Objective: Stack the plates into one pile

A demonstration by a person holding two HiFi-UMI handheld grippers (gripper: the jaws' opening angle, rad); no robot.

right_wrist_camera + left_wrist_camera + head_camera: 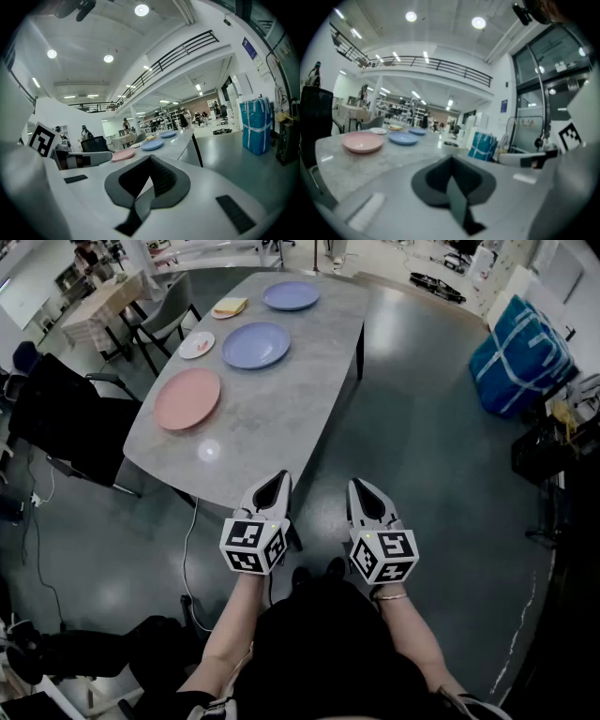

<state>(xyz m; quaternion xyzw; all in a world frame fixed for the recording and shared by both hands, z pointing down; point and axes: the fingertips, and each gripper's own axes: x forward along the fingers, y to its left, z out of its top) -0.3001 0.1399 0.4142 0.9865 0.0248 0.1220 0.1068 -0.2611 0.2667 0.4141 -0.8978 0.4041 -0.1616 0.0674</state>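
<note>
On the grey table (272,399) lie a pink plate (187,398), a blue plate (256,344), a second blue plate (291,295) at the far end, a small white plate (197,345) and a yellow plate (229,307). My left gripper (274,483) is shut and empty, held near the table's near edge. My right gripper (361,488) is shut and empty, over the floor to the right of the table. In the left gripper view the pink plate (362,142) and a blue plate (403,138) lie ahead. The right gripper view shows the pink plate (123,155) and a blue plate (152,145).
A black chair (56,413) stands at the table's left, a grey chair (169,310) further back. A blue bag (521,343) sits on the floor at the right. A cable (187,559) runs across the floor below the table's near end.
</note>
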